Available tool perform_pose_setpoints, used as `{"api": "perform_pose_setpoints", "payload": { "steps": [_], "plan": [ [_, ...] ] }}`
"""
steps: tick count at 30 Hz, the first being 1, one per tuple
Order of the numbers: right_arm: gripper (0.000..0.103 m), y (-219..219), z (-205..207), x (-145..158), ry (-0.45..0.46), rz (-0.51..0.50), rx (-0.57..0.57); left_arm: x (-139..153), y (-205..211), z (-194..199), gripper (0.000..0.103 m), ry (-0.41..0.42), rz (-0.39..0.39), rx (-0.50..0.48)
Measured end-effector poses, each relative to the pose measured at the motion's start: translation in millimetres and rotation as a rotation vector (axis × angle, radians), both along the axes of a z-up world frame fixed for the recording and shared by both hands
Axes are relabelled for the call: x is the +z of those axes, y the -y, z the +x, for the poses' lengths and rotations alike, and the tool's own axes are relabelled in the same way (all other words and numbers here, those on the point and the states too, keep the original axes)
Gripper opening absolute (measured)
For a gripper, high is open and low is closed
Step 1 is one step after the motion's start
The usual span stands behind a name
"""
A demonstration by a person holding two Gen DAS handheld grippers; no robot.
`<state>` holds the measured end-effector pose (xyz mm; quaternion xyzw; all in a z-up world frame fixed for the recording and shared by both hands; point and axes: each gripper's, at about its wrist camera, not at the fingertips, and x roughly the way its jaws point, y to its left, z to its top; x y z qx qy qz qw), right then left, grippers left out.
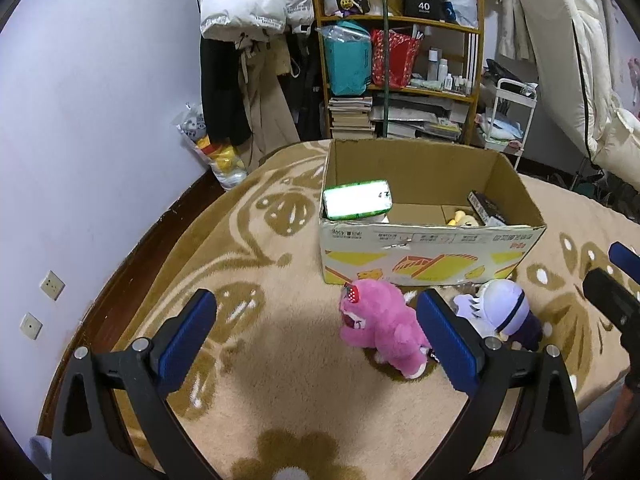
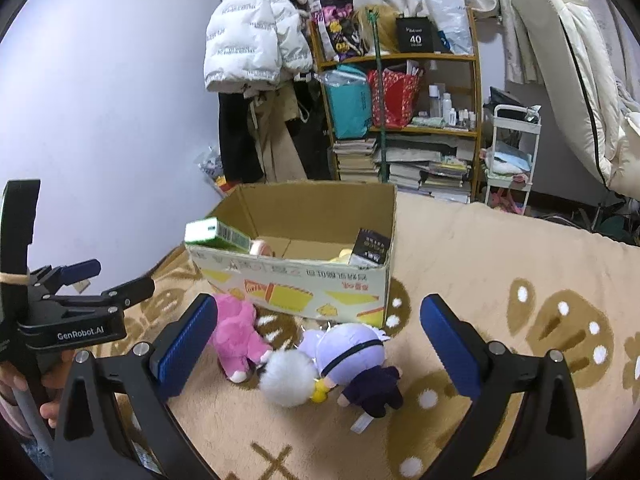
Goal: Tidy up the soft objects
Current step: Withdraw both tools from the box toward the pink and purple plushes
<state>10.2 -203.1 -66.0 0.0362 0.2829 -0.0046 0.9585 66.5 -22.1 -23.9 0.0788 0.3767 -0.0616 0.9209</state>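
Pink plush (image 1: 380, 328) + purple-haired doll (image 2: 352, 360) + white fluffy ball (image 2: 289, 376) on blanket (image 1: 280, 380), just in front of cardboard box (image 1: 420, 248). Prob. light, squashy, non-slip; grab round body/head. Left gripper (image 1: 316, 340) spread wide, empty; right gripper (image 2: 316, 340) same, doll between fingers, untouched. Green carton (image 1: 356, 198) + dark booklet (image 2: 370, 248) in box, corners taken, middle free. Shelf (image 2: 400, 56) well behind.

Place: you're in a lived-in bedroom at home.
Bedding: beige fleece blanket with brown flower pattern (image 1: 280, 344).
Storage: cluttered wooden bookshelf (image 2: 400, 120).
Clothing: white puffer jacket (image 2: 248, 36) hanging by the wall.
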Motion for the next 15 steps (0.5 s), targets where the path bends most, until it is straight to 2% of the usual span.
{"api": "perform_pose_setpoints", "payload": {
  "steps": [5, 9, 15],
  "plan": [
    [0.103, 0, 9, -11, -0.041, 0.001, 0.002, -15, 4, 12, 0.099, -0.05, 0.01, -0.002],
    [0.103, 0, 16, -17, -0.067, -0.003, -0.004, -24, 7, 18, 0.099, -0.089, -0.014, -0.02],
    [0.103, -3, 23, -24, -0.094, -0.004, 0.001, -34, 14, 27, 0.099, -0.118, -0.011, -0.032]
  ]
}}
